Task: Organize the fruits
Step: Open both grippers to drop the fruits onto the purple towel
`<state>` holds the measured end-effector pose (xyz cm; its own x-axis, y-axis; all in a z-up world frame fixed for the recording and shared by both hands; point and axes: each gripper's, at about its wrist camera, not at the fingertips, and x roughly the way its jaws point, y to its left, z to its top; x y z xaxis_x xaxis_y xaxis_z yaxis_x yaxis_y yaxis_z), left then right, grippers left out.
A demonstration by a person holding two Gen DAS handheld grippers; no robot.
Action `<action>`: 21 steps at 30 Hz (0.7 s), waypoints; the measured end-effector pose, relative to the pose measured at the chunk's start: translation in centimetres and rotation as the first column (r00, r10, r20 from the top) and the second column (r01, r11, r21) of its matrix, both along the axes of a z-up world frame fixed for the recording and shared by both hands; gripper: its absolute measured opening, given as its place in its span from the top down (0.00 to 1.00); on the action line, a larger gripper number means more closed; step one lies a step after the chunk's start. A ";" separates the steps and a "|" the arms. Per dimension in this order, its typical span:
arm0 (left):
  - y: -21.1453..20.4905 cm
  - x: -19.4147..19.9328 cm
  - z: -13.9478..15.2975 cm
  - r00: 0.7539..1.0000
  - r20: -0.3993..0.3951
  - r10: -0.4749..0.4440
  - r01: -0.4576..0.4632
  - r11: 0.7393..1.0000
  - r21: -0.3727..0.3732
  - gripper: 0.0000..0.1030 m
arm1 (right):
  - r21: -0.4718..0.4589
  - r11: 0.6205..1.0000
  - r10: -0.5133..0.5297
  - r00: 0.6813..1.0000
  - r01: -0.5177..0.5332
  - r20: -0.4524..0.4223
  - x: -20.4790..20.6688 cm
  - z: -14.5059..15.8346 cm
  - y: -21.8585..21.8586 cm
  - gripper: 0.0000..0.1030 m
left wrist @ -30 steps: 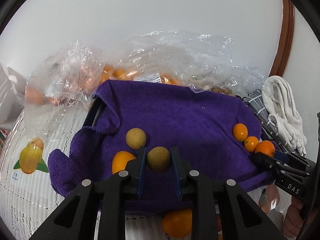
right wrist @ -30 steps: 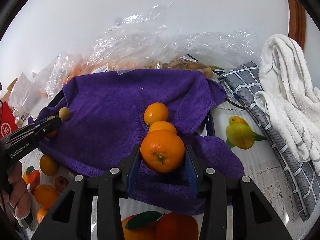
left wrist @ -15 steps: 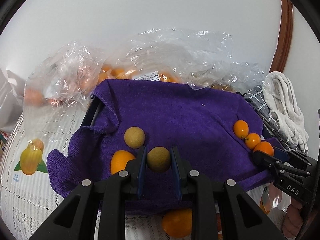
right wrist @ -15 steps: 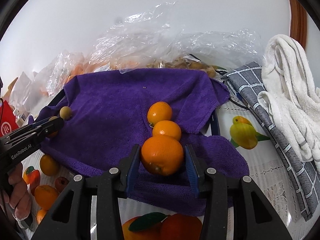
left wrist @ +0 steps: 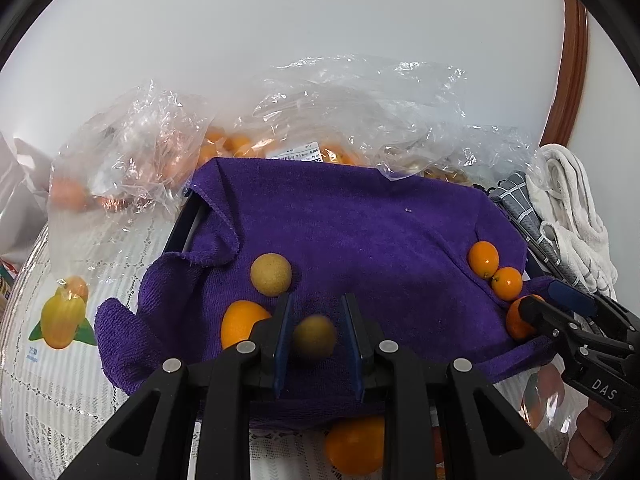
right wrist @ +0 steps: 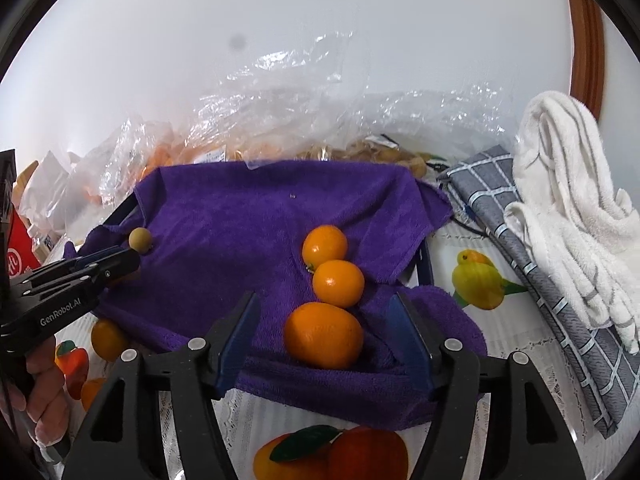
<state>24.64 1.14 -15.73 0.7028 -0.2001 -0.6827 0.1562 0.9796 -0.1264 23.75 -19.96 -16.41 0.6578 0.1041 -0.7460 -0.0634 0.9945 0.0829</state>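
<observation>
Right gripper (right wrist: 324,332): fingers spread wide, big orange (right wrist: 323,335) lying between them on the purple towel (right wrist: 224,216), touching neither pad. It sits at the near end of a row with two smaller oranges (right wrist: 338,283).

Left gripper (left wrist: 316,336): fingers slightly apart around a brown longan (left wrist: 314,337), blurred; I cannot tell whether contact remains. A second longan (left wrist: 271,274) lies just beyond.

White towel (right wrist: 568,208), grey checked cloth (right wrist: 532,280).

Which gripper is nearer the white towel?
Right. The right gripper, open around an orange, sits at the purple cloth's edge by the white towel. The left gripper is at the cloth's opposite side.
</observation>
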 end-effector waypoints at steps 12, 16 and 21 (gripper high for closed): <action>0.5 -1.4 1.4 0.993 0.114 0.036 -0.033 0.999 -0.026 0.50 | -0.046 0.998 0.034 0.999 -0.032 0.032 -1.8 2.0 1.5 0.36; 0.5 -2.3 2.0 0.986 0.155 0.057 -0.057 0.998 -0.006 0.50 | 0.007 0.999 0.035 0.999 -0.035 0.030 -2.1 2.7 1.3 0.36; 0.4 -3.8 3.2 0.986 0.147 0.077 -0.089 0.993 0.078 0.50 | 0.079 0.997 0.018 0.999 -0.022 0.047 -3.4 4.6 1.0 0.37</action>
